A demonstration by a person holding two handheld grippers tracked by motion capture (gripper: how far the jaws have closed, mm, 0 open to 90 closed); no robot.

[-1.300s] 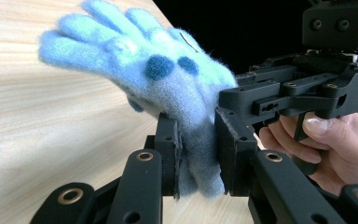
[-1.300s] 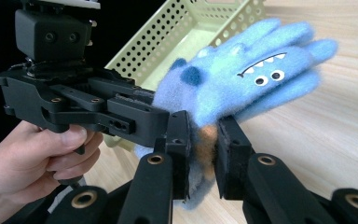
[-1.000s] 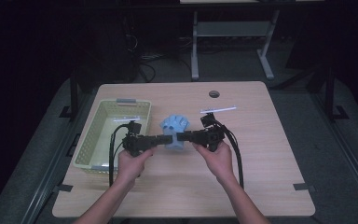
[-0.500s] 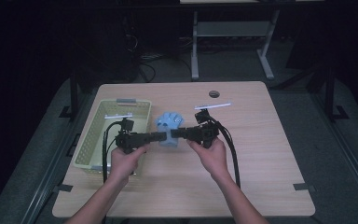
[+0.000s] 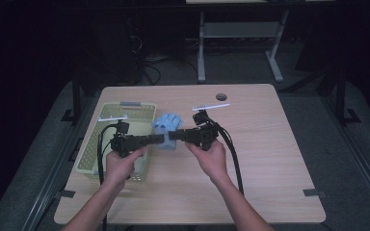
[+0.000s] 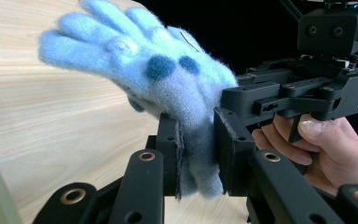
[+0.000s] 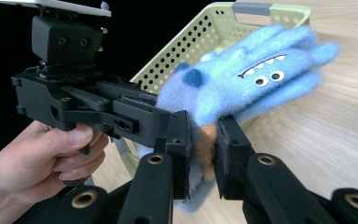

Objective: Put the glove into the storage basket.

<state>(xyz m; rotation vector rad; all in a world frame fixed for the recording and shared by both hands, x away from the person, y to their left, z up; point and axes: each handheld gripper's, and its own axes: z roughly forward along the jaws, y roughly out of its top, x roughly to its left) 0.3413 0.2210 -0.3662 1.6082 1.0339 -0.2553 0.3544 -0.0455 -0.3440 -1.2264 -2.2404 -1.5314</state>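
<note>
Fuzzy blue glove [image 5: 166, 132] pinched between our two claws above the table [image 5: 270, 159], just beside the basket [image 5: 107, 159].

In the high view our left claw [image 5: 160, 139] and right claw [image 5: 172, 136] meet nose to nose at the glove's cuff, and the glove's fingers point away from us, its long axis running toward the far edge of the table; the face on it cannot be made out here. The left gripper view shows our left claw [image 6: 198, 154] pressed on the cuff, the glove slanting up and left with two dark blue spots on it, and the right hand [image 6: 326, 149] close behind. The right gripper view shows our right claw [image 7: 203, 154] clamped on the cuff too, and the other side of the glove: eyes, a toothed mouth, fingers angled up and right, the yellow-green basket behind, the left hand [image 7: 42, 158] beside it.
</note>
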